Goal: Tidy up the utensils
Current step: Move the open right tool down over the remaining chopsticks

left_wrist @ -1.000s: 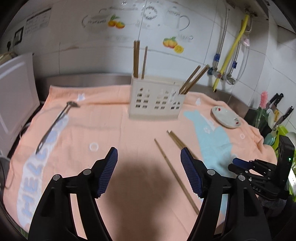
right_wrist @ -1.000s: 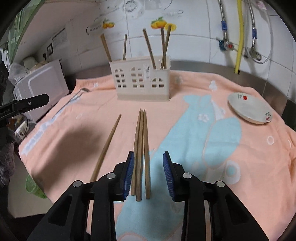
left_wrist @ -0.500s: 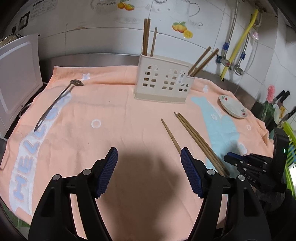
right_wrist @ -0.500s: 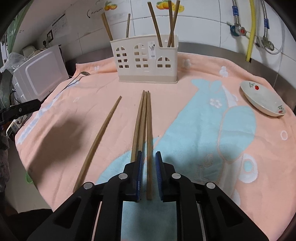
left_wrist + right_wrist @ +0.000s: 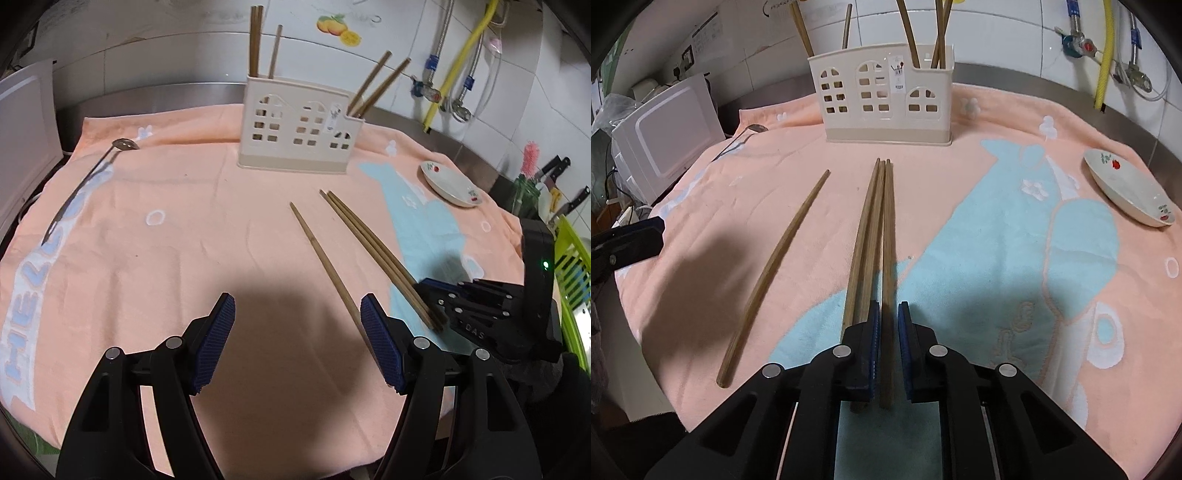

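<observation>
I'm in a home kitchen: white tiled wall [image 5: 184,48] at twelve o'clock, black-handled knives [image 5: 561,177] at three, white microwave [image 5: 665,140] at ten.

Big pale-blue letters outlined in white run along the left edge of the peach towel [image 5: 221,221], reading "HEL" and then what looks like "LO". Small raised letters "DAS" sit on the black body of the right gripper [image 5: 424,286] in the left wrist view. The notice on the wall [image 5: 707,31] is too small to read
</observation>
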`<state>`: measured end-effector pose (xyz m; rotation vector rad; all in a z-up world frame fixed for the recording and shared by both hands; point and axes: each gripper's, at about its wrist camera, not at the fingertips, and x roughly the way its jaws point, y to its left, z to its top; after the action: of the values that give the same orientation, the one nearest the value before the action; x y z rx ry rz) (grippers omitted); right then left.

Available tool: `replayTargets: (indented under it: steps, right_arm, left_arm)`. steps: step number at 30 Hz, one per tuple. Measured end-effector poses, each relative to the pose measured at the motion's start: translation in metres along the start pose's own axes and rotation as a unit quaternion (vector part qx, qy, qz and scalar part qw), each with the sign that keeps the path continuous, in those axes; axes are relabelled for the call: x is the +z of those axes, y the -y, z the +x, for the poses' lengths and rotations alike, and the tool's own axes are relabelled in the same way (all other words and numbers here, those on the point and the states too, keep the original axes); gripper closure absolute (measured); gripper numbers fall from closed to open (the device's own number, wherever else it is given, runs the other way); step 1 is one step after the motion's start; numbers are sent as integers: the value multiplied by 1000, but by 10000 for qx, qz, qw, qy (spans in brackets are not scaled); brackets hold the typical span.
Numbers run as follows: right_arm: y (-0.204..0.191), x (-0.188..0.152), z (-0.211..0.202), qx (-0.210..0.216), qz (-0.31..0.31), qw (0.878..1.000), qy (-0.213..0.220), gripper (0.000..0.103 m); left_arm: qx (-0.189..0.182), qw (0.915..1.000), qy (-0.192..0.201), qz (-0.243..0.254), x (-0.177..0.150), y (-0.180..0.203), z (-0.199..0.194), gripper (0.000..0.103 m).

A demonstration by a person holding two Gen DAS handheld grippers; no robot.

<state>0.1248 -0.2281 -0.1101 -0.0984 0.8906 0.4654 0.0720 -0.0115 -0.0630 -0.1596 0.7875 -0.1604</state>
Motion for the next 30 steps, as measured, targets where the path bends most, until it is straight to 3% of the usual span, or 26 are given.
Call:
replayTargets:
  steps: [15, 22, 30]
  right_arm:
    - [7, -3, -4, -28, 48, 10000, 62, 97]
    - [14, -7, -11, 9, 104, 9999, 76, 97]
    - [19, -12, -14, 24, 177, 9998, 77, 97]
  left_arm:
    - [-189, 9996, -173, 80, -14, 33, 21, 37]
    - [-373, 9989, -273, -16, -16, 51, 38, 60]
    - [-187, 9986, -459, -179, -17, 53, 62, 74]
